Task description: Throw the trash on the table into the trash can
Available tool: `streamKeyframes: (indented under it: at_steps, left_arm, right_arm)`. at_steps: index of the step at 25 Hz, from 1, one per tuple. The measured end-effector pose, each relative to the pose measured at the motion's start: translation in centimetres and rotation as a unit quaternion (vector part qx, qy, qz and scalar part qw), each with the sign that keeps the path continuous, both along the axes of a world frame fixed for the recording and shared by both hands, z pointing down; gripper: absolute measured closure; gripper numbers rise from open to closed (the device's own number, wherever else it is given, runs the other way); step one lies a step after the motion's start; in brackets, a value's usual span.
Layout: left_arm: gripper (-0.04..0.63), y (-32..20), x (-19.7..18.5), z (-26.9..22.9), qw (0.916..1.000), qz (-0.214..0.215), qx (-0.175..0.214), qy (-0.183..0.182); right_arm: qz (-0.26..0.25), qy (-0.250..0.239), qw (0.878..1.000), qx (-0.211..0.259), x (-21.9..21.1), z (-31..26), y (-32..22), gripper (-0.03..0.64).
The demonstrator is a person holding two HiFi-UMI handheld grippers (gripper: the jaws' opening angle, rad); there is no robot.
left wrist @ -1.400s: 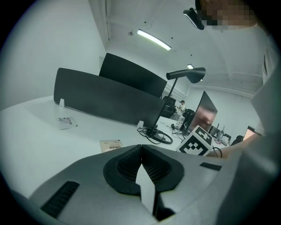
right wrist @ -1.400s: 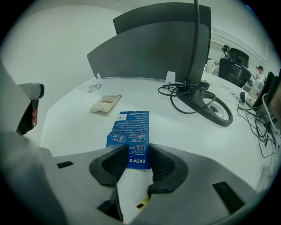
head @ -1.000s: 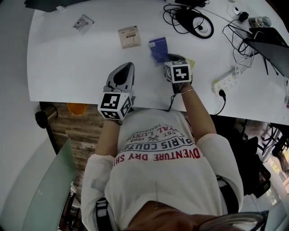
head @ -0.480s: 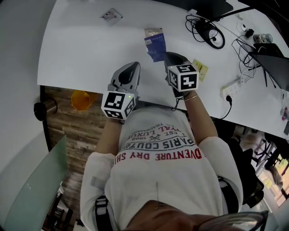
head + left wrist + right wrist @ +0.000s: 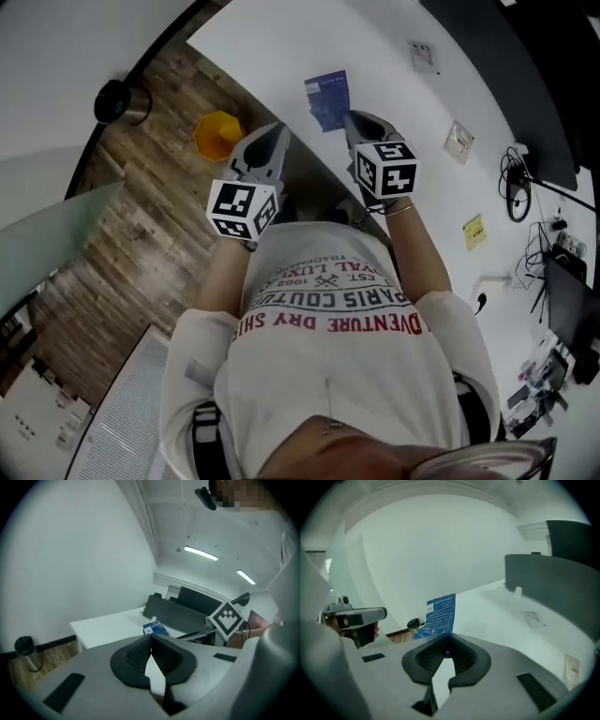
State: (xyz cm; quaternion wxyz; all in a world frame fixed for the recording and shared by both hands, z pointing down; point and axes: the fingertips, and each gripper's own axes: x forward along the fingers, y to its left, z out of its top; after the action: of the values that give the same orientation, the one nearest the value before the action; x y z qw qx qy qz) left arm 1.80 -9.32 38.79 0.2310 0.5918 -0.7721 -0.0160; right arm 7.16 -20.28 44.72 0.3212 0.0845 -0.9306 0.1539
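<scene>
We count two tongs: the left tongs and the right tongs. We count one blue packet. On the one worktop we count three small wrappers: a pale wrapper, a second pale wrapper and one yellow wrapper. On the floor we count one orange bin and one dark cup.

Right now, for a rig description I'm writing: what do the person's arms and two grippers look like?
The left gripper and right gripper are light grey shells with black ribbed pads inside the jaws. Each carries a white cube with black square markers. The person wears a white short-sleeved T-shirt printed in red and grey, and a thin bracelet on the right wrist.
</scene>
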Motion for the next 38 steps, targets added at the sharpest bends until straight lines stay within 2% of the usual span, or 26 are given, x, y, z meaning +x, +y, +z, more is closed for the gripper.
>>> streamKeyframes:
  at_steps: [4, 7, 9, 12, 15, 18, 22, 26, 30, 34, 38]
  left_arm:
    - [0.572, 8.6, -7.3, 2.0, 0.9955, -0.093, -0.015, 0.009]
    - [0.572, 15.3, -11.8, 4.4, 0.987, -0.157, -0.028, 0.024]
    - [0.572, 19.8, -13.7, 6.5, 0.9767, -0.206, -0.039, 0.043]
    - [0.572, 25.9, -14.6, 10.4, 0.9548, -0.28, -0.057, 0.083]
    - [0.572, 30.1, -16.2, 15.1, 0.9376, -0.322, -0.066, 0.113]
    - [0.572, 32.1, -17.8, 20.1, 0.9245, -0.35, -0.073, 0.132]
    - [0.572, 33.4, -19.2, 27.2, 0.9093, -0.375, -0.065, 0.169]
    - [0.572, 34.5, -19.6, 35.0, 0.8921, -0.395, -0.061, 0.21]
    - [0.572, 35.9, -19.1, 41.9, 0.877, -0.41, -0.072, 0.24]
    - [0.572, 36.6, -18.7, 47.0, 0.8729, -0.407, -0.082, 0.255]
    - [0.572, 37.5, -18.7, 49.9, 0.8693, -0.407, -0.097, 0.263]
  right_arm:
    - [-0.086, 0.002, 0.996, -0.014, -8.8, 1.8, 8.0, 0.575]
    - [-0.145, 0.017, 0.989, -0.022, -14.3, 4.4, 14.4, 0.575]
    - [-0.19, 0.037, 0.981, -0.023, -17.1, 7.0, 18.6, 0.575]
    - [-0.252, 0.075, 0.965, -0.021, -19.6, 11.7, 23.9, 0.575]
    - [-0.268, 0.106, 0.957, -0.022, -22.5, 17.6, 27.0, 0.575]
    - [-0.267, 0.137, 0.954, -0.014, -24.8, 24.3, 28.2, 0.575]
    - [-0.272, 0.18, 0.945, -0.008, -25.7, 33.5, 29.8, 0.575]
    - [-0.274, 0.215, 0.937, -0.006, -26.2, 42.6, 30.6, 0.575]
    - [-0.279, 0.24, 0.93, 0.008, -27.1, 51.1, 31.0, 0.575]
    - [-0.269, 0.261, 0.927, 0.019, -28.1, 57.7, 30.7, 0.574]
    - [-0.257, 0.277, 0.926, 0.014, -28.2, 61.6, 31.1, 0.558]
